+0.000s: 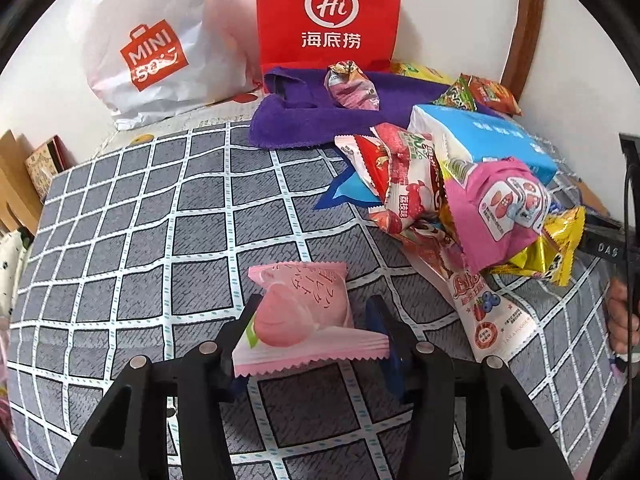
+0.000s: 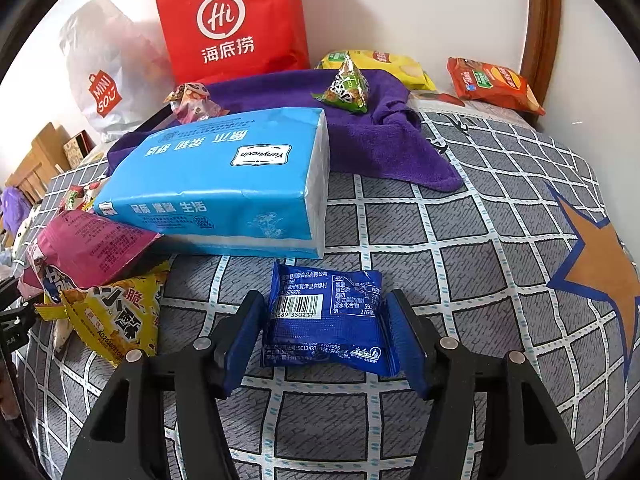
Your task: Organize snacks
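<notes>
Across the grey checked cloth [image 1: 120, 240] the sorting is looking barely begun, as far as I can judge: most snacks are lying in 1 loose heap [image 1: 460, 208] against a blue tissue pack [image 2: 224, 184], and only a few are sitting apart on the rumpled purple towel [image 2: 400, 152] or behind it. At the back, a red paper bag [image 2: 232, 20] is standing stiff and flat-sided, and a white plastic bag [image 1: 152, 52] is slumping beside it; whether either is meant to receive the snacks I cannot tell.

The tissue pack is showing as a soft-cornered brick in glossy film. The heap is made up of crinkled foil pouches with serrated ends.

Smaller still are the 2 packets being handled. The right gripper [image 2: 324, 320] is framing a blue snack packet [image 2: 328, 316], a puffy foil pillow lying on the cloth; its pads are sitting against the packet's sides, though whether they are pressing it I cannot tell. The left gripper [image 1: 310, 316] is straddling a pink snack packet [image 1: 304, 312] with a domed centre and zigzag hems; its left pad is touching the packet, while its right pad is standing clear, so I judge it released.
</notes>
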